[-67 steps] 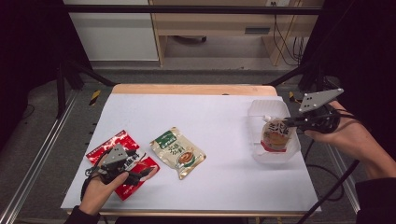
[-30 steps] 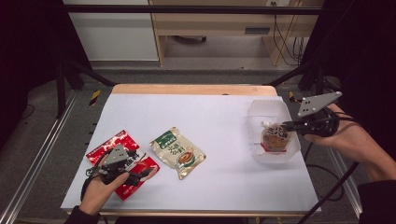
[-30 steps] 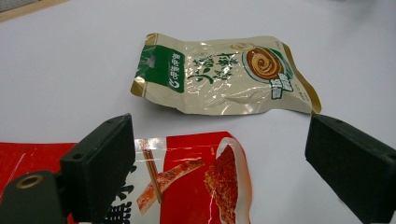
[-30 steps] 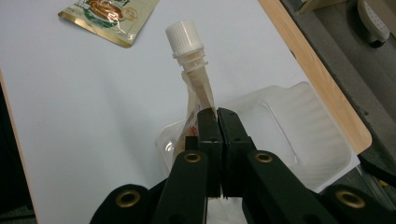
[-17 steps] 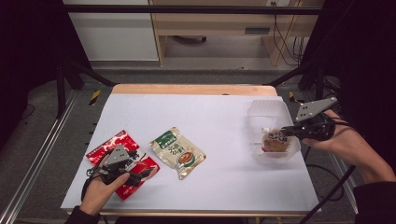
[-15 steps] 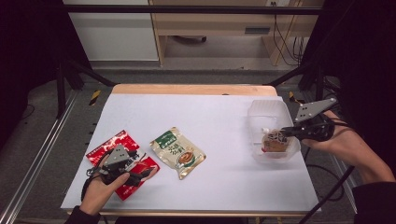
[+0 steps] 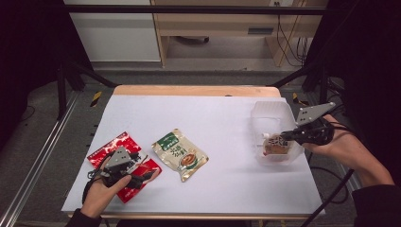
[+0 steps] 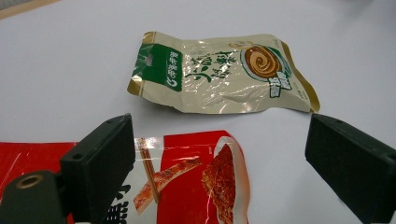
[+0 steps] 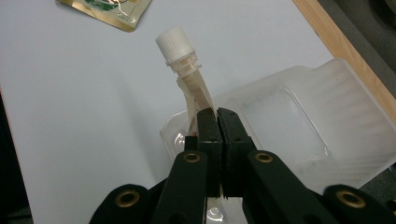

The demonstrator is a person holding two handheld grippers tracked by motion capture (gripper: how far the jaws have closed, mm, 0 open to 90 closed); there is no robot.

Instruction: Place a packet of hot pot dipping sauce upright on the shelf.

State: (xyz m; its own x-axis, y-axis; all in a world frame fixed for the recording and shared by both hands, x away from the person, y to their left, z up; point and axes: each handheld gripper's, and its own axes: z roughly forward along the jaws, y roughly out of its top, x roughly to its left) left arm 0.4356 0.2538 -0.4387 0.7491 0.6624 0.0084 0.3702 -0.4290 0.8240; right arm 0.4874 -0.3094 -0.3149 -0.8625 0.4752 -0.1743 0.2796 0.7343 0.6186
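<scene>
White-topped table with a wooden far edge, on a grey floor before pale cabinets. Near the right edge, clear plastic tub holding a spouted pouch with white screw cap, pinched just below the spout by the right gripper, jaws closed tight on it. Beige-and-green snack packet flat near the table's middle; red snack packet near the front-left corner under the left gripper, jaws spread wide, holding nothing.
</scene>
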